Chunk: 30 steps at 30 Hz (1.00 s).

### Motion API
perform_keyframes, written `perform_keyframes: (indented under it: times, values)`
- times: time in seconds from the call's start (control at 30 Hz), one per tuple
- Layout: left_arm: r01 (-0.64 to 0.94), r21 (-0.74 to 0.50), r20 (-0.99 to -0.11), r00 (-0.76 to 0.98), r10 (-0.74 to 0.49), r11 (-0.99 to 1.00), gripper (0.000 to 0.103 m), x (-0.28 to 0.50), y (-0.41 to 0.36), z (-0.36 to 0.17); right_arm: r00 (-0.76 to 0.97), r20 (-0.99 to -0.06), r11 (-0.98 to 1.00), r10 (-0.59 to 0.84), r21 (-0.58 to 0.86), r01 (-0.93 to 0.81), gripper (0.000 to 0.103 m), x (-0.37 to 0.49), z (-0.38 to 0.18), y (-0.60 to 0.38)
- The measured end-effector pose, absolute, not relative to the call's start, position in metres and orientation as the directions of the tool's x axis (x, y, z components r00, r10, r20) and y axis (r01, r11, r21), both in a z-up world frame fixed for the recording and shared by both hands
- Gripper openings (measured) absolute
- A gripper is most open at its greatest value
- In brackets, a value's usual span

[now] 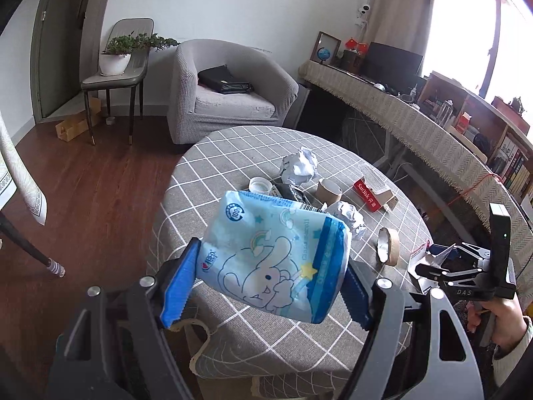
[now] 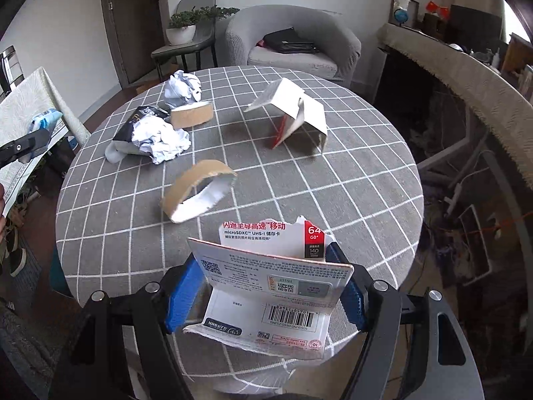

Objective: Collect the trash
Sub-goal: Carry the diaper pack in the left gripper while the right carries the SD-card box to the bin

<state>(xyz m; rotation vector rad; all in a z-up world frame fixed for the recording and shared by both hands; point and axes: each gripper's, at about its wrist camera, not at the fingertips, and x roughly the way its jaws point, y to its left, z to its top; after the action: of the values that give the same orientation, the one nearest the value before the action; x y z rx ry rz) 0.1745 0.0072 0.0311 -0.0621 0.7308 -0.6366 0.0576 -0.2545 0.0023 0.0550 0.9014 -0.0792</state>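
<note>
Blue-padded jaws of the left gripper (image 1: 266, 286) pinch a pale blue tissue pack (image 1: 276, 260) by its sides, holding it above the near edge of the round checked tabletop (image 1: 233, 153). Beyond it lie a white cap (image 1: 260, 185), two crumpled paper balls (image 1: 299, 166), two cardboard tape rings (image 1: 388, 246) and a red card box (image 1: 374, 193).

From the right wrist view, the right gripper (image 2: 266, 286) clamps a torn memory-card package (image 2: 276, 276) between half-spread jaws over the tabletop's near rim (image 2: 100, 266). A tape ring (image 2: 196, 193) stands just ahead; the torn white box (image 2: 293, 113) lies farther back.
</note>
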Motion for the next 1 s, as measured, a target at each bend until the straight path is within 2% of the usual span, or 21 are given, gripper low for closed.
perform_keyframes:
  times: [0.17,0.4,0.7,1.0]
  values:
    - [0.493,-0.246,-0.604,0.595,-0.529,0.835,0.078,0.164,0.032,0.035,0.641,-0.766,0.994,-0.041,0.03,0.1,0.074,0.055,0.011,-0.254]
    - [0.39,-0.191,-0.646,0.641,-0.415,0.901,0.078,0.163,0.078,0.025,0.678,-0.735,0.998,0.029,0.054,0.016,0.074,0.061,0.029,-0.207]
    - [0.194,-0.11,-0.754,0.622,-0.209,0.975,0.078,0.166,0.149,-0.016,0.695,-0.705,0.99,0.139,0.087,-0.11,0.074,0.078,0.039,-0.135]
    - [0.03,-0.118,-0.844,0.523,-0.116,0.993,0.078,0.175,0.211,-0.07,0.652,-0.708,0.951,0.273,0.098,-0.292,0.074,0.106,0.039,-0.037]
